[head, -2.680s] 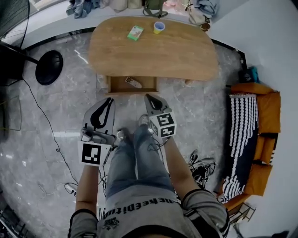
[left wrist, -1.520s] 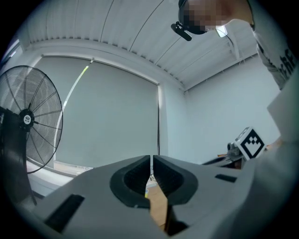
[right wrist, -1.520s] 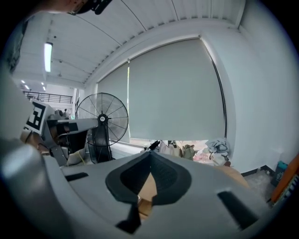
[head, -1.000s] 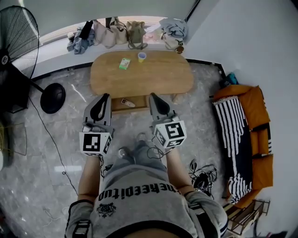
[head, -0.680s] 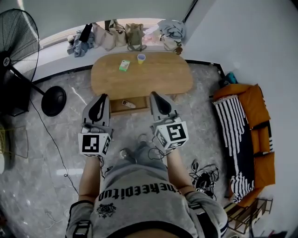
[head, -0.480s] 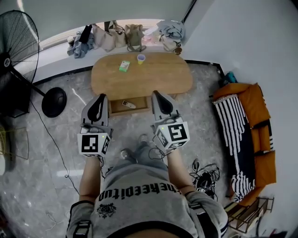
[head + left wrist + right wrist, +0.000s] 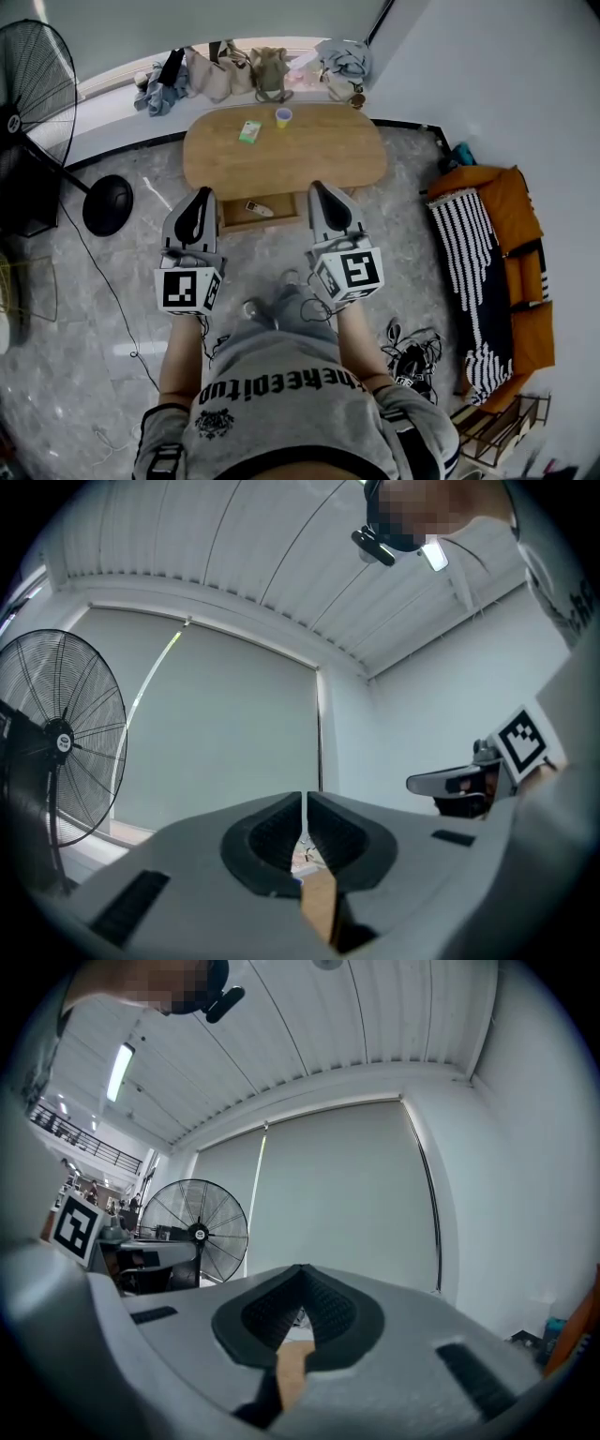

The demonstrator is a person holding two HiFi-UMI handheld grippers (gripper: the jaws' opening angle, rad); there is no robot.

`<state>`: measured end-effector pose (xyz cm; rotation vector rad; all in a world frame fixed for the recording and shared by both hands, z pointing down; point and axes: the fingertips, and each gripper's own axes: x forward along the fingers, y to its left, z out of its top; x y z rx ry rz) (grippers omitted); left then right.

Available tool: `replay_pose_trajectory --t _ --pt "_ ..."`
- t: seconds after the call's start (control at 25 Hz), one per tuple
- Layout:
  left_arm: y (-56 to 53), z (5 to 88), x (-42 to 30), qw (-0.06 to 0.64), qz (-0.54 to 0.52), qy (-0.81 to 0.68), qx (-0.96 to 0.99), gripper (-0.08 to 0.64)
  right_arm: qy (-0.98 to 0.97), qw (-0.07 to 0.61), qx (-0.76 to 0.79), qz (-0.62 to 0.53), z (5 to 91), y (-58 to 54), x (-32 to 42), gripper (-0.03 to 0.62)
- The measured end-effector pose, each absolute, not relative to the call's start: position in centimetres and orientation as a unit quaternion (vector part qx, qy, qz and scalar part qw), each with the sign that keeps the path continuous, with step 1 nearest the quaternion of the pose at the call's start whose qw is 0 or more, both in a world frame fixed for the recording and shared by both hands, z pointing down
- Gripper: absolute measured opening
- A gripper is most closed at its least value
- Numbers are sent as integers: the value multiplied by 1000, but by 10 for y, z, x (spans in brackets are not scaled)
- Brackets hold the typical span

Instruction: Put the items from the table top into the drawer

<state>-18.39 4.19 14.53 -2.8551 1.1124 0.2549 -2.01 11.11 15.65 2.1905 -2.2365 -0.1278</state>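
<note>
Upper centre of the head view: oval wooden table (image 7: 309, 164). Under its near edge, open drawer (image 7: 281, 217). Middle of the frame, above the floor and short of the table: left gripper (image 7: 201, 194), jaws pressed together with nothing between; right gripper (image 7: 317, 187), likewise closed and empty. At the far edge of the table top, green box (image 7: 250, 131); just right of it, yellow cup (image 7: 283, 117). Inside the drawer, at its left, a remote (image 7: 259, 207).
</note>
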Motion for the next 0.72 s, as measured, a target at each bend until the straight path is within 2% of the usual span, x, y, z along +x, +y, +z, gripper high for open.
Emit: replay_pose_trajectory --t 0.72 --pt "33 138 -183 31 86 363 -928 20 -713 1 700 -51 146 99 -18 3"
